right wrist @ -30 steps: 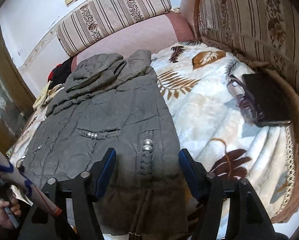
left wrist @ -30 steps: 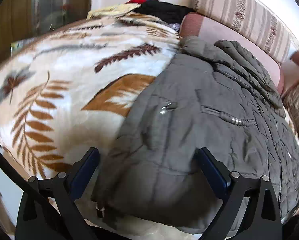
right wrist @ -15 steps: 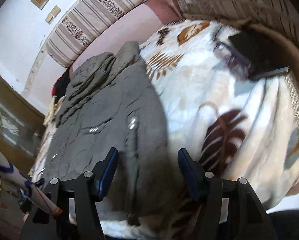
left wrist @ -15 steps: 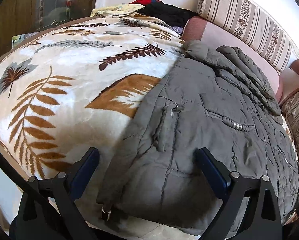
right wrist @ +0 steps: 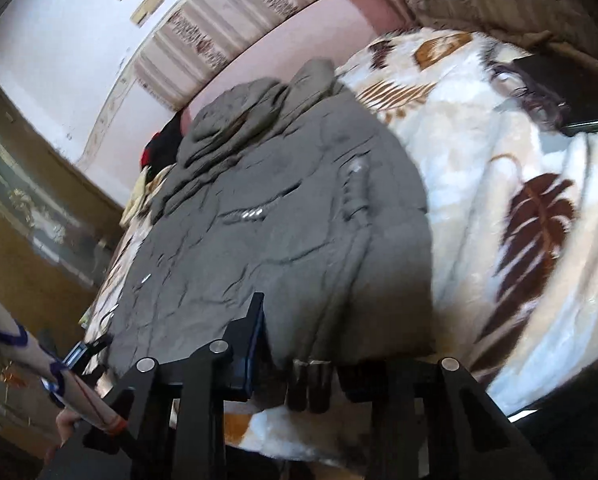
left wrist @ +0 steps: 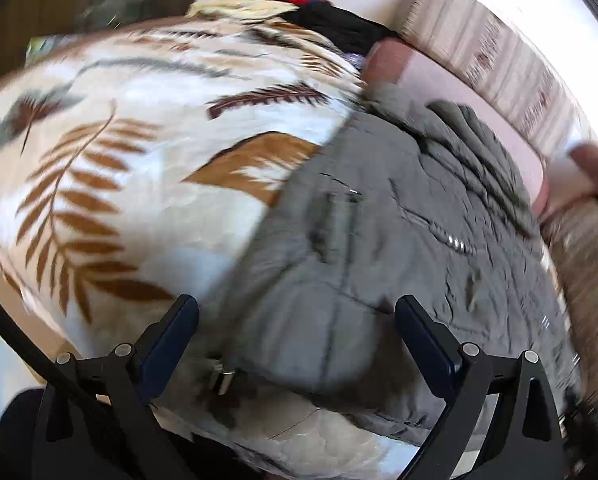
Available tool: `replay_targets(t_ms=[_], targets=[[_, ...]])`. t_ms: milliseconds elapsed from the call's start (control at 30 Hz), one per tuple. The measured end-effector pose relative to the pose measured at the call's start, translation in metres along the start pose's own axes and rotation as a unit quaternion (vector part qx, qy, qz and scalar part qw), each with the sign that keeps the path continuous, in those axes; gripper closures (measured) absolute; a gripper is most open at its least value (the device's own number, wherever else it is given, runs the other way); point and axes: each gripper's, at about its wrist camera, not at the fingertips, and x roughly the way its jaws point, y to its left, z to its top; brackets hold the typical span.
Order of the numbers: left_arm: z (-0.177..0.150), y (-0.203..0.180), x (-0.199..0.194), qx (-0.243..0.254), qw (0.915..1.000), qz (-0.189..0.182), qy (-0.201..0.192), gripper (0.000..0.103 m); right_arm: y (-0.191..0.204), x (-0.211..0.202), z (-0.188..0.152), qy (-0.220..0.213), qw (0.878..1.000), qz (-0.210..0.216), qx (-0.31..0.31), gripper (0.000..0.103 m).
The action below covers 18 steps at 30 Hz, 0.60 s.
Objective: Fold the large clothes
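Both grippers are held at the near hem of a grey quilted jacket [left wrist: 399, 240] spread flat on a leaf-patterned blanket [left wrist: 139, 180]. Wide-spread jaws are seen on the left gripper [left wrist: 297, 320], with a hem corner between them, ungripped. On the right gripper [right wrist: 303, 344] the jaws are closing around the hem.

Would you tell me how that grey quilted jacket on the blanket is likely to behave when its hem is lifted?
The grey quilted jacket looks soft and creased, so it will probably drape and sag. Its puffy padding suggests bulk without much weight. The hem cord ends may dangle loose.
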Motion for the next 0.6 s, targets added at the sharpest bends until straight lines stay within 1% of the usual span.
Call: replay_targets(t_ms=[33,67,167,233,267,300,333,367,433,467,500,533,567,600], targets=[[0.000,0.003,0.000,-0.010,0.9999,-0.006,0.000,0.005,-0.002,0.000,0.002,-0.003,1.000,-0.003,0.005,0.069],[0.001,0.004,-0.001,-0.015,0.9998,-0.011,0.000,0.005,-0.003,0.001,0.002,-0.002,1.000,-0.006,0.009,0.065],[-0.002,-0.002,0.001,-0.007,0.9997,-0.021,0.007,0.006,-0.010,0.007,0.003,0.012,0.999,-0.017,0.028,0.056],[-0.006,-0.013,0.002,0.015,0.9993,-0.033,0.009,0.011,-0.016,0.008,0.003,0.015,0.999,-0.010,0.048,0.053],[-0.007,-0.017,0.002,0.026,0.9991,-0.032,0.006,0.016,-0.018,0.010,0.003,0.018,0.998,-0.005,0.056,0.051],[-0.009,-0.023,0.002,0.038,0.9987,-0.035,0.004,0.025,-0.020,0.011,0.003,0.018,0.998,-0.002,0.060,0.051],[-0.011,-0.028,0.003,0.050,0.9979,-0.043,0.005,0.031,-0.019,0.012,0.003,0.018,0.998,0.000,0.061,0.050],[-0.011,-0.032,0.004,0.058,0.9974,-0.044,0.004,0.041,-0.018,0.013,0.003,0.019,0.998,0.004,0.058,0.056],[-0.012,-0.039,0.002,0.076,0.9965,-0.034,-0.009,0.047,-0.009,0.011,0.004,0.013,0.999,0.019,0.033,0.077],[-0.012,-0.041,0.000,0.084,0.9958,-0.029,-0.020,0.050,-0.002,0.005,0.005,-0.003,1.000,0.020,0.012,0.081],[-0.012,-0.043,0.000,0.090,0.9954,-0.023,-0.026,0.050,0.009,0.000,0.005,-0.020,0.999,0.017,-0.019,0.082],[-0.013,-0.045,0.001,0.097,0.9948,-0.013,-0.029,0.050,0.015,-0.001,0.006,-0.027,0.999,0.010,-0.036,0.082],[-0.013,-0.047,0.004,0.101,0.9946,-0.007,-0.025,0.050,0.018,0.001,0.005,-0.025,0.999,0.002,-0.046,0.082],[-0.014,-0.047,0.007,0.102,0.9946,-0.003,-0.019,0.049,0.015,0.007,0.004,-0.015,0.999,-0.007,-0.039,0.081]])
